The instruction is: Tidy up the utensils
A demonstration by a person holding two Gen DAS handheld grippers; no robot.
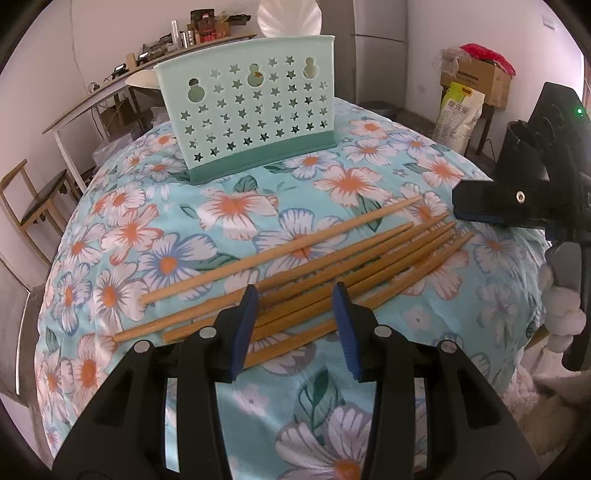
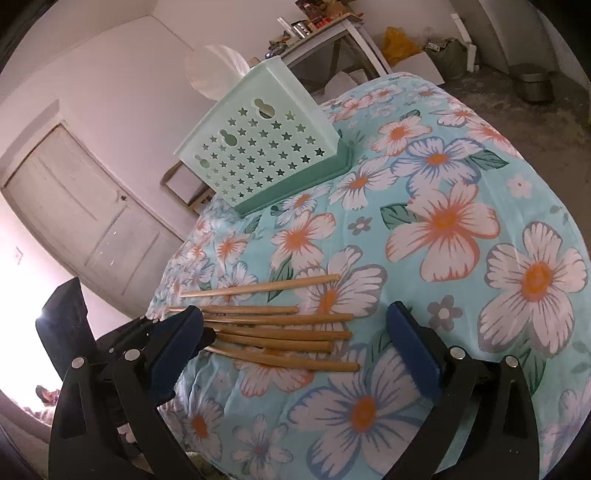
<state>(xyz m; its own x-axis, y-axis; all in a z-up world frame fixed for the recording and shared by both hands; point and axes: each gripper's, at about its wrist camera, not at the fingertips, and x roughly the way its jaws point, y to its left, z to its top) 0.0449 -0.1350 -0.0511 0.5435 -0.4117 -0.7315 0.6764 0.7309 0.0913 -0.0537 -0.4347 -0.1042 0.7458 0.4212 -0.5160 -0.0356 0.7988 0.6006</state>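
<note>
Several wooden chopsticks (image 1: 332,266) (image 2: 277,328) lie side by side on the floral tablecloth (image 1: 184,229) (image 2: 461,221). One lies a little apart on the far side. A mint-green holder (image 1: 251,110) (image 2: 266,155) with star-shaped holes stands upright behind them. My left gripper (image 1: 295,299) hovers over the near ends of the bundle, jaws partly apart, and the sticks cross the gap untouched by the pads. My right gripper (image 2: 295,314) stands wide open around the other ends without touching them. In the left wrist view one of its fingers (image 1: 480,210) shows at the right.
A white fan-shaped object (image 1: 288,18) stands behind the holder. Beyond the table are a wooden chair (image 1: 33,206), a cluttered shelf (image 1: 147,74), a cardboard box (image 1: 476,77) and a sack (image 1: 458,110). A white door (image 2: 85,210) and a metal bin (image 2: 532,85) are in the right wrist view.
</note>
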